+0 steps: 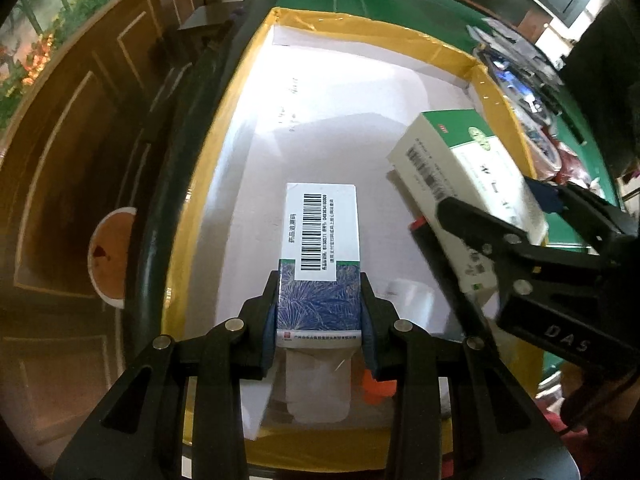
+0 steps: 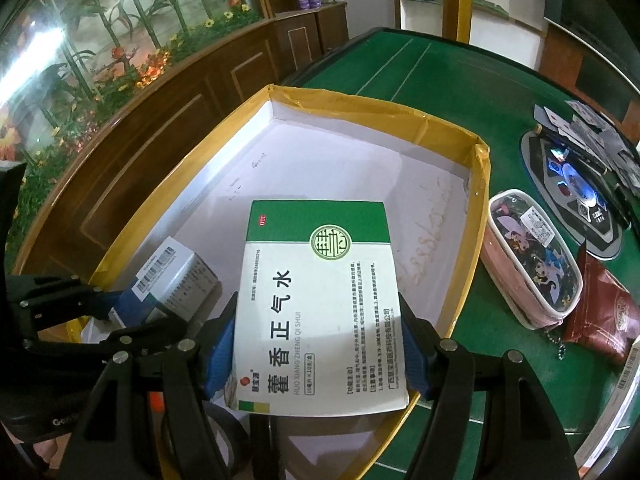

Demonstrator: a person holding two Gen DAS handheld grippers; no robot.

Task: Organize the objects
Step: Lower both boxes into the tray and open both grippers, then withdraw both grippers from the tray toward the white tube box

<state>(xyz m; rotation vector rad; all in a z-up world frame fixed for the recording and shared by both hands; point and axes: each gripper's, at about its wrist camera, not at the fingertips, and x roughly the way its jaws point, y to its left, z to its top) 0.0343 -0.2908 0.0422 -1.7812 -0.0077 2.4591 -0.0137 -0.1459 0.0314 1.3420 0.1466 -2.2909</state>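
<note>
green-and-white box (image 1: pixel 468 184) motion-blurred, fine print unreadable, clutter on worktop (image 1: pixel 516 76) smeared, items under blue box (image 1: pixel 320 264) partly hidden

a shallow cardboard tray (image 2: pixel 478 216) sits on the table (image 2: pixel 460 92), near its left edge. over the tray, the barcoded medicine box (image 1: pixel 320 256) is left of the larger huo xiang zheng qi shui box (image 2: pixel 320 304). right of the tray, just beside its wall, lies a cartoon pouch (image 2: pixel 532 264); a drawstring bag (image 2: pixel 604 312) lies right of that, with a panel of cards (image 2: pixel 580 184) behind them.
</note>
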